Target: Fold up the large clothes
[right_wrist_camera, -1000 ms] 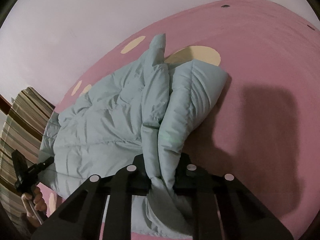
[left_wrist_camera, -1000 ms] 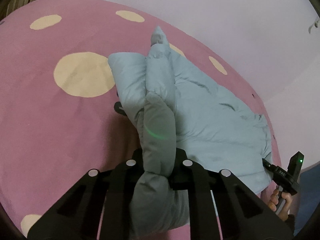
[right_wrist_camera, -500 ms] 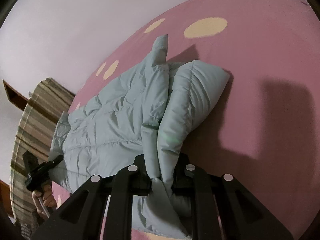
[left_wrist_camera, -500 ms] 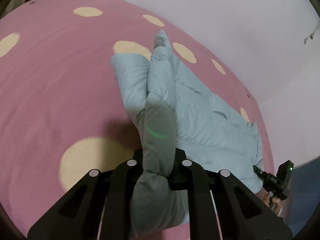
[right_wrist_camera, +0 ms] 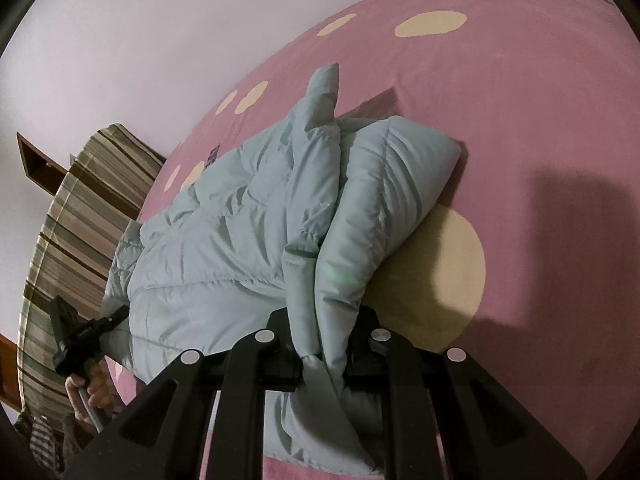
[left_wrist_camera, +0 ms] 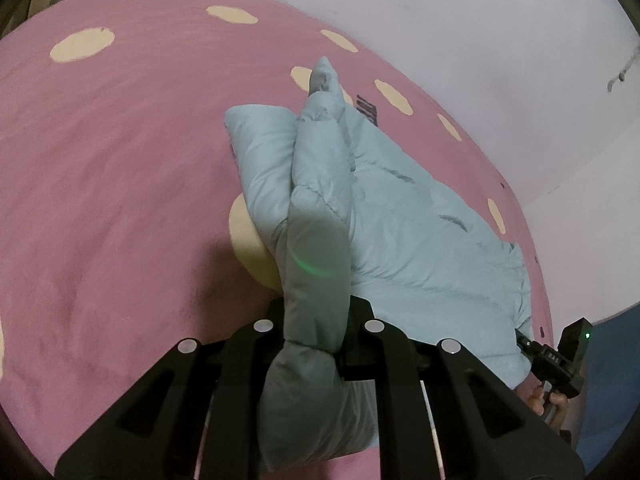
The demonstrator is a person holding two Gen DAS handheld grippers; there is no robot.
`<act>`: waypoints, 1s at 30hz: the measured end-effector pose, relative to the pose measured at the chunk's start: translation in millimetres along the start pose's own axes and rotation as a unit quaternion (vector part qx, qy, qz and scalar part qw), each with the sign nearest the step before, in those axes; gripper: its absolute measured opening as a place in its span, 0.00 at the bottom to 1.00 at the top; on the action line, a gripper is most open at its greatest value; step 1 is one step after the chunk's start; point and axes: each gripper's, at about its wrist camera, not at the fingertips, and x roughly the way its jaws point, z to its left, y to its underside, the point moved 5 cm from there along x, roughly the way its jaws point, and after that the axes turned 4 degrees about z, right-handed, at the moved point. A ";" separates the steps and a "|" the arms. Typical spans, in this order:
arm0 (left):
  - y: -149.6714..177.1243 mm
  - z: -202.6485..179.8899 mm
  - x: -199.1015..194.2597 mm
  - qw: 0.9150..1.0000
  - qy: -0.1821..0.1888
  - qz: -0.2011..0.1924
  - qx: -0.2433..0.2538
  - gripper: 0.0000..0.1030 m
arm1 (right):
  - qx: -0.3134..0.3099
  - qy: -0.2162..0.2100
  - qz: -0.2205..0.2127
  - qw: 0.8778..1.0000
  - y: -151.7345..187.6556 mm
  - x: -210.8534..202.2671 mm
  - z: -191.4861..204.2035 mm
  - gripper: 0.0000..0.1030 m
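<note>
A pale blue puffer jacket [left_wrist_camera: 420, 240] hangs stretched between my two grippers above a pink bed cover with cream dots [left_wrist_camera: 100, 168]. My left gripper [left_wrist_camera: 316, 320] is shut on a bunched fold of the jacket at one corner. My right gripper [right_wrist_camera: 324, 332] is shut on a bunched fold at the other corner of the jacket [right_wrist_camera: 224, 232]. The right gripper also shows at the jacket's far edge in the left wrist view [left_wrist_camera: 556, 356]. The left gripper shows at the far edge in the right wrist view [right_wrist_camera: 84, 332].
The pink dotted cover [right_wrist_camera: 520, 100] spreads under the jacket. A plain pale wall [left_wrist_camera: 460, 20] stands behind the bed. A striped pillow or cushion [right_wrist_camera: 68, 224] and a brown wooden piece [right_wrist_camera: 36, 160] lie at the left of the right wrist view.
Both grippers have carried the jacket across the bed cover while still shut on it. A cream dot now lies under the held folds, and more of the cover shows beyond.
</note>
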 end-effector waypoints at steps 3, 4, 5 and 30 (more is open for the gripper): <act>-0.2 0.0 5.9 1.000 -0.007 -0.003 0.002 0.20 | 0.003 0.002 -0.003 1.000 1.0 -2.4 3.5 0.22; 3.3 2.2 3.8 1.000 -0.012 -0.003 0.003 0.24 | 0.005 0.004 -0.003 1.000 1.5 -2.8 3.6 0.24; 3.4 3.4 4.4 1.000 -0.023 -0.003 0.002 0.37 | 0.007 0.011 -0.005 1.000 0.3 -3.5 2.2 0.31; 11.6 21.1 -21.0 0.999 -0.050 -0.017 -0.006 0.74 | -0.167 0.065 -0.037 0.983 8.8 18.4 145.1 0.20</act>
